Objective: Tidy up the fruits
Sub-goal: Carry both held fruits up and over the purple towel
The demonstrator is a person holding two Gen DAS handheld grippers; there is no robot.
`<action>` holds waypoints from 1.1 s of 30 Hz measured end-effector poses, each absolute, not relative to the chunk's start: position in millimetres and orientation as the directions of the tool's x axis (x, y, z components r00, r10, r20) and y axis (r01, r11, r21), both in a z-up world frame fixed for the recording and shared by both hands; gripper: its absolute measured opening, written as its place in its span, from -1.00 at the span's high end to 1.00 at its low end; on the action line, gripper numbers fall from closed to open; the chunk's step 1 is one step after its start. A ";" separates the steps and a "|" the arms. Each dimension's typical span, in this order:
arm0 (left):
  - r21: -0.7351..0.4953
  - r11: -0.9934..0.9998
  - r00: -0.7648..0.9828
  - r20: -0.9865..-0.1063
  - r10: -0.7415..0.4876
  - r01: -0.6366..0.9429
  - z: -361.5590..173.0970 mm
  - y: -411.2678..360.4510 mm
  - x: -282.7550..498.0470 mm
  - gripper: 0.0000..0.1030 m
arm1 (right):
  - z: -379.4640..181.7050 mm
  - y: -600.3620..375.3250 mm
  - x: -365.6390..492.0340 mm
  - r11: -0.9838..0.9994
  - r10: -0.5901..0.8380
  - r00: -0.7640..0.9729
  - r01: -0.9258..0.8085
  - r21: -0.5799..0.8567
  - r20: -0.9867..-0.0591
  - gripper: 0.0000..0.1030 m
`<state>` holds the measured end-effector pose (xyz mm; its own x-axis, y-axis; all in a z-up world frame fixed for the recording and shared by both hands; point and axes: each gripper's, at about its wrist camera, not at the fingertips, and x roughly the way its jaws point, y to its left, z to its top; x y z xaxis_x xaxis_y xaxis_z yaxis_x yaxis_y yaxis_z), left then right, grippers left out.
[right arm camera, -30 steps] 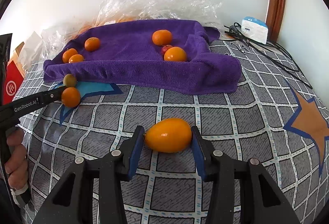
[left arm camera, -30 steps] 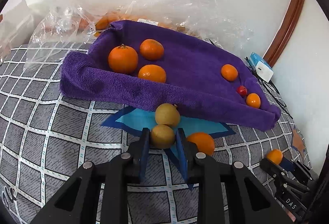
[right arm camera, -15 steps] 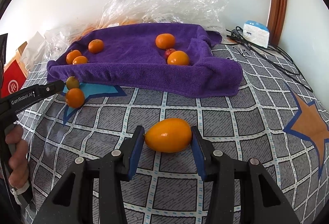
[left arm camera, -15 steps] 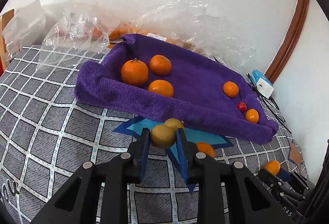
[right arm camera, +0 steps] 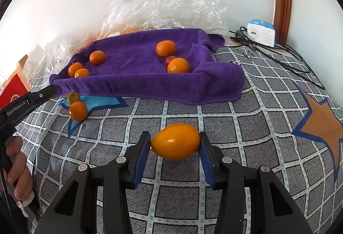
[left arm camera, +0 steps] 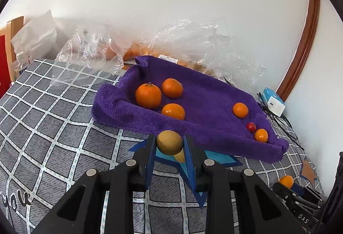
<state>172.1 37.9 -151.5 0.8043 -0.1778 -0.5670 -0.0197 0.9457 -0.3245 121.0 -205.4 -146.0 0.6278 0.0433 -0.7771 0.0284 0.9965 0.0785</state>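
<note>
While left hand-held gripper (left arm camera: 169, 146) clamps yellow-green fruit (left arm camera: 169, 142) above blue star patch (left arm camera: 216, 158), just short of purple towel's (left arm camera: 210, 92) near rim, right hand-held gripper (right arm camera: 174, 145) grips oval orange fruit (right arm camera: 175, 140) over grid-pattern cover (right arm camera: 246, 118). Six small fruits lie on towel.

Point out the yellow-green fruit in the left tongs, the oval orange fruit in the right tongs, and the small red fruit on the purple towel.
yellow-green fruit (left arm camera: 169, 142), left wrist view, middle of its rounded front.
oval orange fruit (right arm camera: 175, 141), right wrist view, centre of its skin.
small red fruit (left arm camera: 250, 126), left wrist view, its visible top.
</note>
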 end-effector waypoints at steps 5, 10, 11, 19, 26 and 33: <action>-0.374 0.926 0.808 -0.561 -0.181 -0.053 -151.5 50.6 173.1 0.53 | -133.5 -205.1 126.4 0.993 0.068 0.635 0.031 0.113 -0.770 0.13; -0.382 0.919 0.806 -0.573 -0.150 -0.101 -149.6 62.5 176.0 0.53 | -110.2 -197.6 139.2 0.993 0.077 0.670 0.012 0.115 -0.738 0.13; -0.379 0.919 0.808 -0.573 -0.138 -0.112 -148.3 64.9 176.1 0.53 | -107.0 -196.6 142.9 0.993 0.084 0.675 0.007 0.120 -0.733 0.13; -0.328 0.934 0.815 -0.575 -0.078 -0.142 -126.0 85.0 184.9 0.53 | -98.5 -184.7 204.4 0.992 0.103 0.672 -0.018 0.122 -0.734 0.13; -0.306 0.941 0.805 -0.590 -0.065 -0.148 -113.7 96.4 216.4 0.53 | -129.8 -166.9 249.1 0.992 0.123 0.589 -0.061 0.107 -0.799 0.13; -0.301 0.948 0.772 -0.624 -0.118 -0.098 -118.4 76.4 252.7 0.53 | -146.0 -154.1 254.5 0.995 0.088 0.561 -0.080 0.051 -0.823 0.12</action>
<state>252.7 76.4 -118.4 0.7724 -0.1183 -0.6240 -0.0983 0.9484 -0.3014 254.5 -154.1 -146.0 0.5614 0.0878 -0.8228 -0.0804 0.9954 0.0513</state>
